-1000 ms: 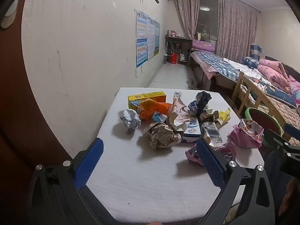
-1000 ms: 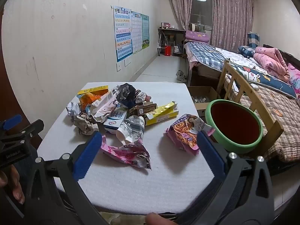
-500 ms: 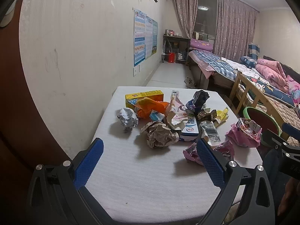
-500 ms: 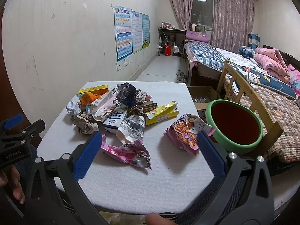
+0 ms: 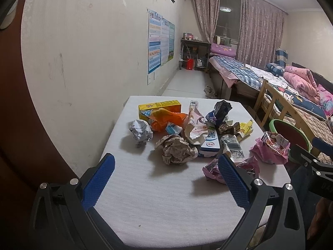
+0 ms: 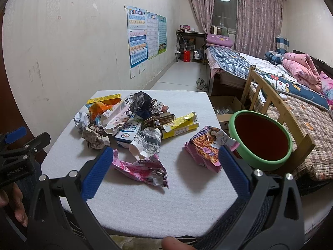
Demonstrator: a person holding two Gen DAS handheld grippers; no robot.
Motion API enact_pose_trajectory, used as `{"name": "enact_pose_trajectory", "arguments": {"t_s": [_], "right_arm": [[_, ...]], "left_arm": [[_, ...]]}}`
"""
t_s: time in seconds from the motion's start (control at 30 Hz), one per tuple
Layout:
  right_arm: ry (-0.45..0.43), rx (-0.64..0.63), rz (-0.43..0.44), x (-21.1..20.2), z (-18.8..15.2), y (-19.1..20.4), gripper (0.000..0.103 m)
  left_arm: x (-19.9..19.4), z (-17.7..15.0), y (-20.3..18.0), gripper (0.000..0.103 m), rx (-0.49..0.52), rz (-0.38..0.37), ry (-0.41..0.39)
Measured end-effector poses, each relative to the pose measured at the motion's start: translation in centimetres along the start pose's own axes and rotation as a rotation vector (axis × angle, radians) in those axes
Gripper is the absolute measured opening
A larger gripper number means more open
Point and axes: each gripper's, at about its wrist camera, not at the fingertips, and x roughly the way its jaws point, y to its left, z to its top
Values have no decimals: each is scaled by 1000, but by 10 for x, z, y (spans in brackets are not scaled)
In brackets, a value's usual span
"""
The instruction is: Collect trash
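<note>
Trash lies piled on a white table (image 5: 162, 198): a crumpled brown paper ball (image 5: 177, 149), a grey paper ball (image 5: 140, 130), a yellow box (image 5: 159, 107), an orange bag (image 5: 166, 118), a milk carton (image 5: 210, 142) and pink wrappers (image 5: 269, 148). My left gripper (image 5: 164, 178) is open and empty, held over the near table edge. My right gripper (image 6: 165, 170) is open and empty, with a pink wrapper (image 6: 143, 169) between its fingers' lines. A pink snack bag (image 6: 208, 143) lies beside a green bin (image 6: 262, 137).
The green bin stands at the table's right edge, against a wooden bed frame (image 6: 276, 108). A wall (image 5: 83, 52) runs along the table's left side. A cardboard box (image 6: 225, 106) sits on the floor behind the table.
Both grippers stay open. The left view has drawn back and risen slightly. The right view is almost unchanged.
</note>
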Motion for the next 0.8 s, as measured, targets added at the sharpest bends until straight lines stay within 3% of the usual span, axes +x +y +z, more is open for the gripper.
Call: {"name": "enact_pose_trajectory", "arguments": {"t_s": [0.8], "right_arm": [[4,-4,-1,1,0,2,100]], "left_arm": [[2,0,1,95,-3,-2,3]]}}
